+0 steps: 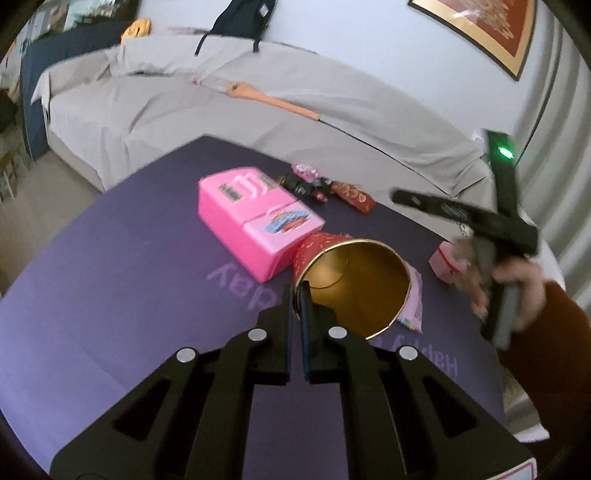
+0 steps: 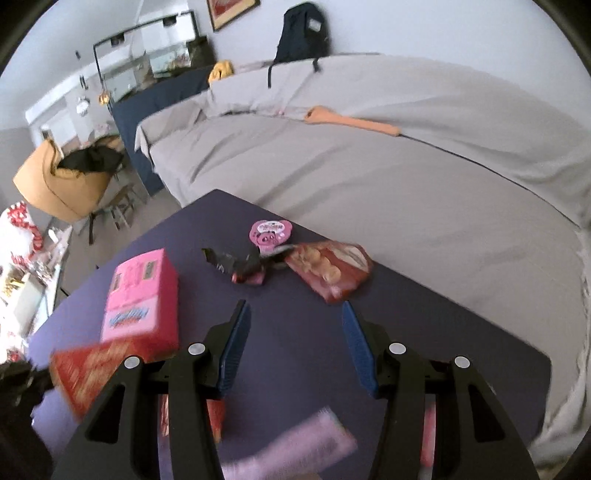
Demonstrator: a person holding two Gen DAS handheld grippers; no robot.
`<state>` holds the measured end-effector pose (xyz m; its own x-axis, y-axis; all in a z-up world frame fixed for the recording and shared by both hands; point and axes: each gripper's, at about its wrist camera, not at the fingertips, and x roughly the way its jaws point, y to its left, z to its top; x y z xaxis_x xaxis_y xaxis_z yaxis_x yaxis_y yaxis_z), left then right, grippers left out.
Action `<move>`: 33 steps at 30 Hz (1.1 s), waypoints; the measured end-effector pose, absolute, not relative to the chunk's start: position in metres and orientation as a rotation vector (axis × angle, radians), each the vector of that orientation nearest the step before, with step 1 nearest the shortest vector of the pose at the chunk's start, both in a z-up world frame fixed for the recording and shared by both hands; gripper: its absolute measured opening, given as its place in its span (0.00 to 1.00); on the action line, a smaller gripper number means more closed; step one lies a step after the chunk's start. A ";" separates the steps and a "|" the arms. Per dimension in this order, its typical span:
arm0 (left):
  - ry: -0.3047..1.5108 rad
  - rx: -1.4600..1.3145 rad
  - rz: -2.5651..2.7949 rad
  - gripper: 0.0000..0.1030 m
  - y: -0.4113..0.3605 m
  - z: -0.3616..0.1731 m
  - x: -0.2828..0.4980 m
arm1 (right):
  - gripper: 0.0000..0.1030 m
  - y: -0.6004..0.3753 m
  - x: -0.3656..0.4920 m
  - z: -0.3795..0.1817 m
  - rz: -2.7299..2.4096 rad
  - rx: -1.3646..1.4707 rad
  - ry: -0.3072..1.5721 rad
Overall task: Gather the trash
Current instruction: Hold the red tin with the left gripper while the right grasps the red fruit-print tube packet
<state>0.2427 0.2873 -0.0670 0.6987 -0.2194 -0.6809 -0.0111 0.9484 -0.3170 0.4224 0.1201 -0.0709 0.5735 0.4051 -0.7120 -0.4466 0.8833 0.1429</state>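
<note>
My left gripper [image 1: 297, 291] is shut on the rim of a red paper cup [image 1: 354, 280] with a gold inside, held tilted over the purple table [image 1: 110, 295]. The cup also shows blurred in the right wrist view [image 2: 88, 373]. My right gripper [image 2: 295, 314] is open and empty above the table. Ahead of it lie a red snack wrapper [image 2: 328, 269], a black wrapper [image 2: 236, 264] and a pink round lid [image 2: 269, 230]. A pale pink wrapper [image 2: 295, 443] lies under the right gripper. The right gripper also shows in the left wrist view [image 1: 461, 218].
A pink box [image 1: 255, 221] stands on the table beside the cup. A small pink carton [image 1: 448, 264] sits near the right hand. A grey-covered sofa [image 2: 369, 166] runs behind the table. A backpack [image 2: 303, 29] leans on its back.
</note>
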 end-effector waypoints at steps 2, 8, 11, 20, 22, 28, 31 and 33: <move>0.808 -0.331 -0.136 0.03 0.297 -0.072 0.239 | 0.47 0.136 0.445 -0.077 0.476 -0.083 0.845; 0.800 -0.341 -0.169 0.22 0.308 -0.075 0.232 | 0.47 0.147 0.506 -0.098 0.417 -0.034 0.935; 0.794 -0.322 -0.175 0.26 0.307 -0.075 0.231 | 0.47 0.149 0.531 -0.107 0.393 -0.021 0.973; 0.810 -0.349 -0.205 0.33 0.310 -0.080 0.243 | 0.48 0.151 0.518 -0.126 0.484 -0.002 1.061; 0.815 -0.364 -0.222 0.34 0.311 -0.081 0.245 | 0.52 0.157 0.505 -0.129 0.487 -0.048 1.042; 0.825 -0.378 -0.240 0.35 0.310 -0.083 0.244 | 0.66 0.168 0.490 -0.133 0.485 -0.187 1.019; 0.833 -0.391 -0.241 0.35 0.311 -0.083 0.242 | 0.67 0.166 0.491 -0.132 0.490 -0.195 1.040; 0.831 -0.401 -0.246 0.35 0.311 -0.082 0.240 | 0.67 0.163 0.494 -0.133 0.491 -0.199 1.026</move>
